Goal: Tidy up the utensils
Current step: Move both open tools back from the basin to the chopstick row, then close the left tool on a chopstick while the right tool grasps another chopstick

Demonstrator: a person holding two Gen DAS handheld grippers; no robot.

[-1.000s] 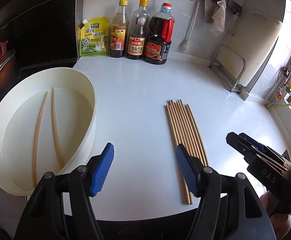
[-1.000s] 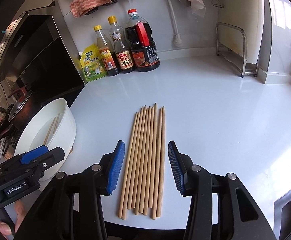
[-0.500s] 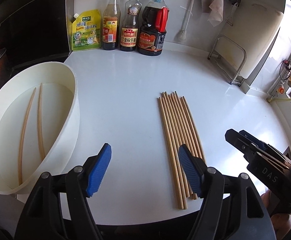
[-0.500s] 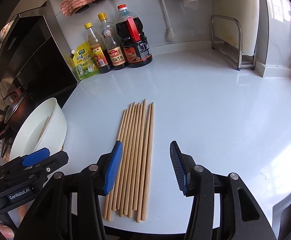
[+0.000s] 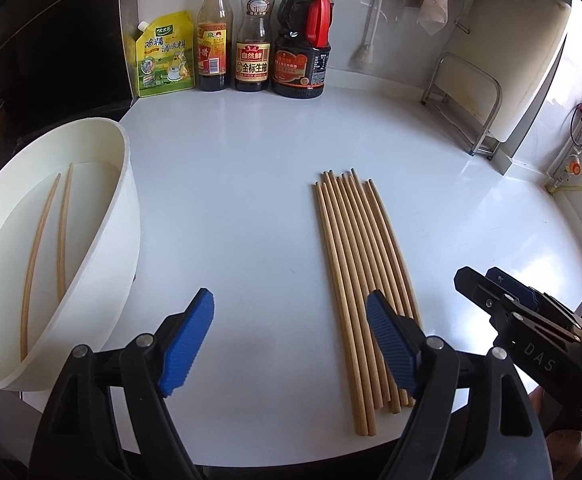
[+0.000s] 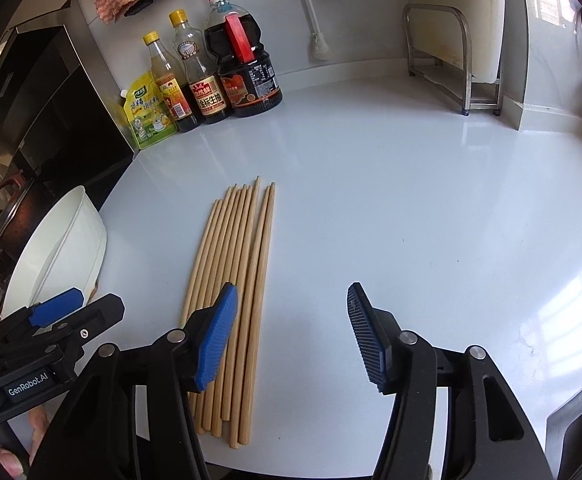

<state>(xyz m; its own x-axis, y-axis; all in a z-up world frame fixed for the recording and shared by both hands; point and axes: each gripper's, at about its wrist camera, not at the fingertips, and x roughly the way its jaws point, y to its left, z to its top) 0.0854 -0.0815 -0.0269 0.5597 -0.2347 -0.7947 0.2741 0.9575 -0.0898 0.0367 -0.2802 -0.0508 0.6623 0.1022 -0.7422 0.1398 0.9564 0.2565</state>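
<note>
Several wooden chopsticks point(image 5: 361, 276) lie side by side in a row on the white counter; they also show in the right wrist view point(image 6: 235, 280). A white tub point(image 5: 125, 216) at the left holds two chopsticks point(image 5: 51, 236); the tub shows at the left edge of the right wrist view point(image 6: 87, 240). My left gripper point(image 5: 291, 340) is open and empty, between the tub and the row, its right pad over the row's near end. My right gripper point(image 6: 291, 336) is open and empty, just right of the row, its left pad over the near ends.
Three sauce bottles point(image 5: 253, 32) and a yellow seasoning pouch point(image 5: 165, 56) stand against the back wall. A metal rack with a cutting board point(image 5: 475, 112) stands at the back right. A dark pot point(image 6: 7, 216) sits on the stove to the left.
Both grippers have shifted right. The row of chopsticks now lies left of the right gripper's gap instead of inside it. The tub has slid toward the left edge of the left view.
</note>
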